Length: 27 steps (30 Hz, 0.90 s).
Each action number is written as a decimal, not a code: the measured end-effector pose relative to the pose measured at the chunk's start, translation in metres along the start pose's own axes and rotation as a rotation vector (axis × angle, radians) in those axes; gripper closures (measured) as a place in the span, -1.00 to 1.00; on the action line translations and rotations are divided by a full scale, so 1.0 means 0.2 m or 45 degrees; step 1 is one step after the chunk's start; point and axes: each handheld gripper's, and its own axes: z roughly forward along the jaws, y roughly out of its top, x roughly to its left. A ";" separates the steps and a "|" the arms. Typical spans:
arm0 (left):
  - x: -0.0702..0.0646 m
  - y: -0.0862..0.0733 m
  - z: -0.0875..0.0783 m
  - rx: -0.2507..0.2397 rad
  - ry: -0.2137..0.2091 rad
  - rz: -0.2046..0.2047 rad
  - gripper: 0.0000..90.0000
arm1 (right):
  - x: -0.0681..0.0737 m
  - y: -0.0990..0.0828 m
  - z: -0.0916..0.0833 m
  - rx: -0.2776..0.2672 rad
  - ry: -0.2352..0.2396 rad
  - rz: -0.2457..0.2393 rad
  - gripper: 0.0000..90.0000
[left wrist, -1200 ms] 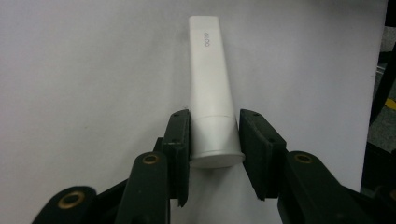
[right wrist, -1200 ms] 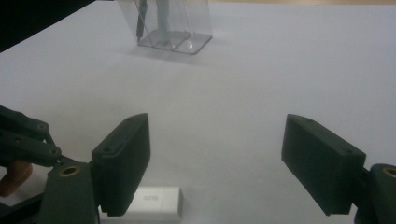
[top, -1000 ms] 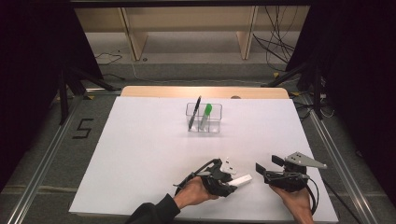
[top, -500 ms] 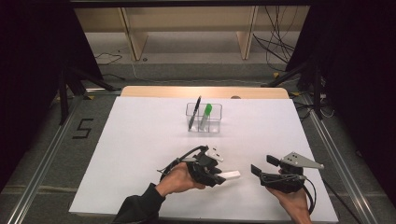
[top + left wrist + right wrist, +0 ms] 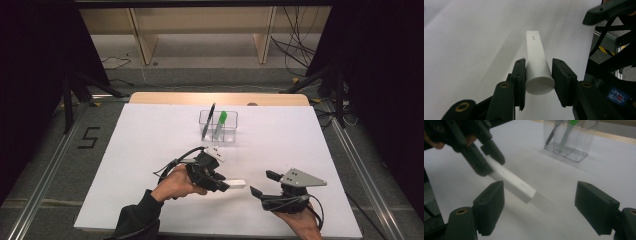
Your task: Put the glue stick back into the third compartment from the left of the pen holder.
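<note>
Tabletop (image 5: 150, 150): I see white sheet, clear bin (image 5: 227, 129) far centre.
Right tool (image 5: 260, 184): my jaws spread wide, holding nothing, near right.
Left tool (image 5: 224, 184): clenched on white tube.
White tube (image 5: 236, 184): lifted, near centre, its flat end toward the right tool.

A tube (image 5: 234, 184) lies between left tongs (image 5: 223, 186) and right tongs (image 5: 261, 183), before the pen holder (image 5: 219, 126).

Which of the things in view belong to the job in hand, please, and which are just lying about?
In the job:
- white tube, clamped in the left gripper
- right gripper, fingers open beside it

Lying about:
- clear organiser
- black pen
- green-capped marker
</note>
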 end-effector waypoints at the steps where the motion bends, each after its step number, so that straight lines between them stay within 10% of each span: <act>1: 0.00 0.00 -0.01 0.007 -0.006 0.004 0.44 | 0.02 0.00 0.01 0.014 -0.004 -0.029 -0.45; 27: -0.05 0.01 -0.02 0.073 -0.079 -0.003 0.44 | 0.35 -0.02 0.19 0.124 -0.118 -0.509 -0.37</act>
